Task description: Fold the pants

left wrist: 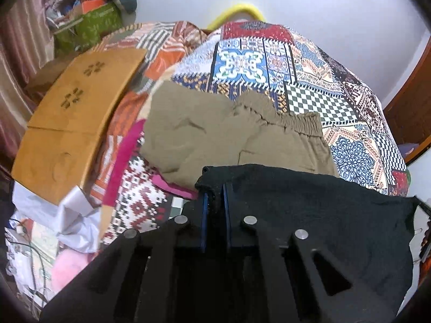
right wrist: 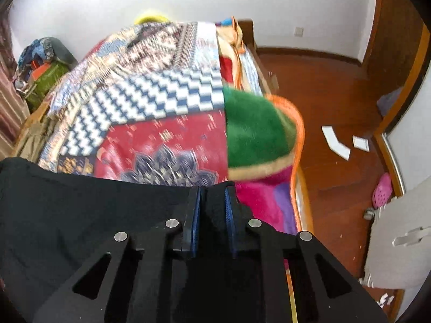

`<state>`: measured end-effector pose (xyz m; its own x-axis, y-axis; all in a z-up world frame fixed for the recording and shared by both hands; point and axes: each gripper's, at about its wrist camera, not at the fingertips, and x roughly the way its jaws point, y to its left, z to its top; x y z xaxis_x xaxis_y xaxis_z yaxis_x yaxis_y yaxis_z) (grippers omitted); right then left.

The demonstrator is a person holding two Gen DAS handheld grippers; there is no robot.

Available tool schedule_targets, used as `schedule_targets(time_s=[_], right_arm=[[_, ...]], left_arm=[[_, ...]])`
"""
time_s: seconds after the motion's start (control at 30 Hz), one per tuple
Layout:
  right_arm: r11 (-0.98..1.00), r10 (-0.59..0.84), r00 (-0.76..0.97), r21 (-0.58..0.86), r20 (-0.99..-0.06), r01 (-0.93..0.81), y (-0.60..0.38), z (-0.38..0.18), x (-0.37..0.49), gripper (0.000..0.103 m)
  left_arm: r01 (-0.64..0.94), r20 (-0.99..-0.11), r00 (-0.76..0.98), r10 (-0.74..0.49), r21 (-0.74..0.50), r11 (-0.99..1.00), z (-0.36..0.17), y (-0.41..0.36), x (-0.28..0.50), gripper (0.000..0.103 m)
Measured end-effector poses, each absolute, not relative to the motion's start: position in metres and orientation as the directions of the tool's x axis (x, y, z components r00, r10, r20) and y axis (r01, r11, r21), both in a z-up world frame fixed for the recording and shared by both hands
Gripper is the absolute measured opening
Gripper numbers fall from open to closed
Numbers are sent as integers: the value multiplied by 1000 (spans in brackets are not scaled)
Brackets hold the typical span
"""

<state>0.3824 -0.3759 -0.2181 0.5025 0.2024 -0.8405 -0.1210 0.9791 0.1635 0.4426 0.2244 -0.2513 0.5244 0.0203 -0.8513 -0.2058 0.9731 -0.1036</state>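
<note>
On one patchwork bedspread [left wrist: 269, 62], one khaki pair [left wrist: 215, 134], one black pair [left wrist: 323, 207] pinched by two clamped grippers, left gripper [left wrist: 214, 199] and right gripper [right wrist: 212, 199]

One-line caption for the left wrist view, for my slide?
Left gripper shut on a corner of the black pants, khaki shorts lying beyond on the patchwork bedspread.

We saw both views evenly lit by soft, diffuse light, with no harsh shadows and no clear source in view. The white wall [left wrist: 336, 13] was bright, faintly bluish, but not blown out. The black cloth [left wrist: 309, 210] lost nearly all detail in its darkness. Fisheye distortion bent the bedspread [right wrist: 150, 102] into a dome, and dark vignetting closed every corner. The right wrist view was smeared by motion blur; the left stayed sharper.
</note>
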Motion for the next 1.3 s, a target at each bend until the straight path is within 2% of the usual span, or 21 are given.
schedule_targets(time_s=[0.27, 0.37, 0.43, 0.53, 0.7, 1.3], right_arm=[[989, 147, 614, 96, -775, -116, -358, -180, 416, 14], [991, 128, 632, 83, -764, -101, -350, -179, 427, 14], [991, 133, 637, 90, -759, -99, -346, -179, 436, 14], [990, 139, 654, 90, -744, -108, -339, -176, 437, 14], [988, 154, 682, 90, -715, -128, -335, -161, 423, 14], [976, 213, 738, 169, -640, -135, -357, -93, 318, 14]], left_arm=[[-241, -827, 558, 71, -79, 967, -227, 237, 454, 8], [-291, -825, 551, 123, -52, 955, -228, 252, 466, 2], [-301, -828, 553, 95, -92, 949, -232, 263, 472, 2], [-299, -839, 535, 101, -77, 951, -240, 264, 477, 2], [-281, -817, 567, 103, -74, 957, -236, 258, 466, 2], [-153, -717, 697, 17, -125, 980, -142, 218, 363, 2]])
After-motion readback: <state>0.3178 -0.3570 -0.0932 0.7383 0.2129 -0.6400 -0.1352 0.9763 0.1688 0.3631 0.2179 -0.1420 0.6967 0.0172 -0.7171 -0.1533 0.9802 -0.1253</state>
